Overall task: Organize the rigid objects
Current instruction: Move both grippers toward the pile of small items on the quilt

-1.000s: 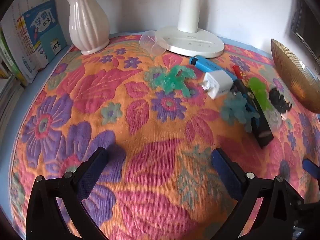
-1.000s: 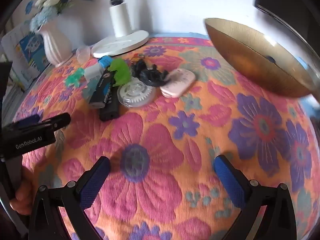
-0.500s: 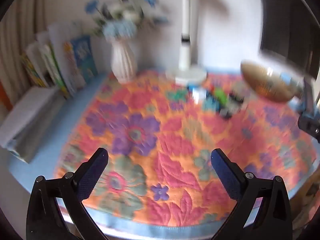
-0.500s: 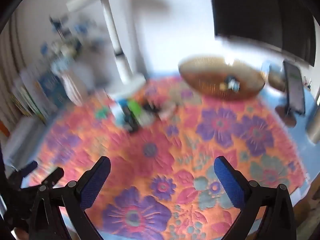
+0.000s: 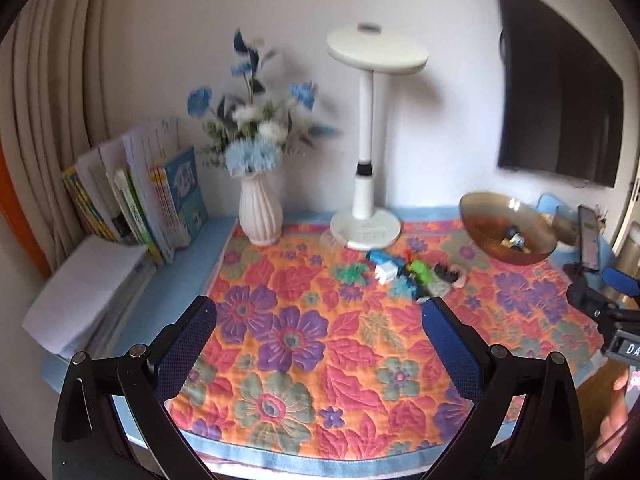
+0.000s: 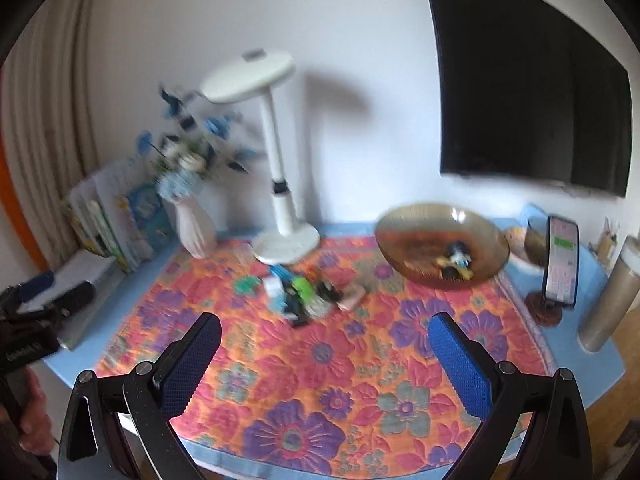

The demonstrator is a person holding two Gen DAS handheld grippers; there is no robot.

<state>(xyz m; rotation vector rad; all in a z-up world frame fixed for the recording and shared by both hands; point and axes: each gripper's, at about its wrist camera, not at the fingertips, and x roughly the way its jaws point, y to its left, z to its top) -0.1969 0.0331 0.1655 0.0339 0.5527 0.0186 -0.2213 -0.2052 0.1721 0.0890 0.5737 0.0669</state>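
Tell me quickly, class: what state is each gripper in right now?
Left gripper: open, holding nothing, above the cloth.
Right gripper: open, holding nothing, above the cloth.

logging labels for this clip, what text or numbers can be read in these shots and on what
"DA", cut off at the frame edge, on the right claw's body.
Blue book cover: large characters, too blurred to read.
Phone screen: text too small.
Left claw's body: white print, too blurred.
Lamp base: marks unreadable.
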